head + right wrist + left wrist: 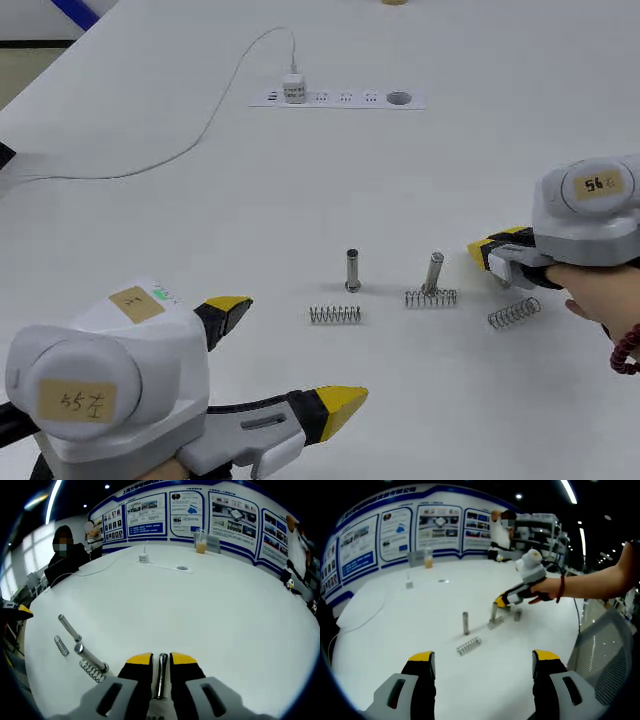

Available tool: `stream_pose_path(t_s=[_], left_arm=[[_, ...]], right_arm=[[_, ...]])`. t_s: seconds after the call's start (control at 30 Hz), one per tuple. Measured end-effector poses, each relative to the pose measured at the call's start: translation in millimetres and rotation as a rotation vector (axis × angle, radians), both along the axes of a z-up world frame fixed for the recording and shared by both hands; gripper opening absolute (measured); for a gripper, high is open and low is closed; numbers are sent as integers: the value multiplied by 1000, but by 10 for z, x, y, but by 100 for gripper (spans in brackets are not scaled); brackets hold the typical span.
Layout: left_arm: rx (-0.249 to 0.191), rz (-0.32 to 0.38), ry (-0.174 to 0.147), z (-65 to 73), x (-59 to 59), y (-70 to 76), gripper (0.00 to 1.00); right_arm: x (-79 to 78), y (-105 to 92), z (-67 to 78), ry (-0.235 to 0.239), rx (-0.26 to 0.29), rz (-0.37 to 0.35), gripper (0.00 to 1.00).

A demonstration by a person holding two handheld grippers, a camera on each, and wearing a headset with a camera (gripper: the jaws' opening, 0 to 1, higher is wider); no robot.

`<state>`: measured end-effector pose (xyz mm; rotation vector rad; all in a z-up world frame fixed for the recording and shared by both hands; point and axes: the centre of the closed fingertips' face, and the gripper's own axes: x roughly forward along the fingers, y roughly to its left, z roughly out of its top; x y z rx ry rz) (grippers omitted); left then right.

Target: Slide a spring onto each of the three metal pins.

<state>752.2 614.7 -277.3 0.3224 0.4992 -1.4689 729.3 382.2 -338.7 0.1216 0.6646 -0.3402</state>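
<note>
As no coil is yet seen round any pin, the task is judged barely begun. In the head view, two short grey metal pins are stood upright on the white surface (200,220): the left pin (352,270) and the right pin (434,272). Three small coiled wire springs are laid flat: the left spring (335,314) near of the left pin, the middle spring (431,298) against the right pin's foot, the right spring (514,313) beside the right gripper (488,258). The left gripper (287,352) is held at near left, jaws spread wide and empty. A white power strip (340,98) with a white charger (293,88) is kept far off.

In the left gripper view, the open jaws are pointed at the left pin and left spring.

In the right gripper view, the jaws are closed on a third grey metal pin (161,675), yet to be stood up. All three springs are left to be slid on. A clear cup of orange drink (201,541) is set far away; nothing is seen in the way.
</note>
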Motion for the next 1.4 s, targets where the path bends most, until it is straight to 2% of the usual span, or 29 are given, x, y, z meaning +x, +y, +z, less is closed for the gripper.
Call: stream_pose_path(t_s=[0.17, 0.4, 0.47, 0.63, 1.0, 1.4], left_arm=[[6, -2, 4, -8, -18, -5, 81], [10, 1, 3, 3, -6, -2, 82], [12, -1, 1, 6, -7, -1, 82], [13, -4, 5, 18, -19, -4, 83], [5, -6, -12, 81, 16, -23, 82], [-12, -9, -30, 147, 10, -38, 82]], right_arm=[[-16, 17, -62, 22, 2, 0, 13], [-1, 30, -91, 13, 32, -21, 10], [1, 17, -95, 19, 29, -19, 9], [-21, -8, -87, 24, 61, -47, 9], [-109, 26, 120, -21, 75, -52, 9], [-288, 88, 334, -61, 45, -53, 9]])
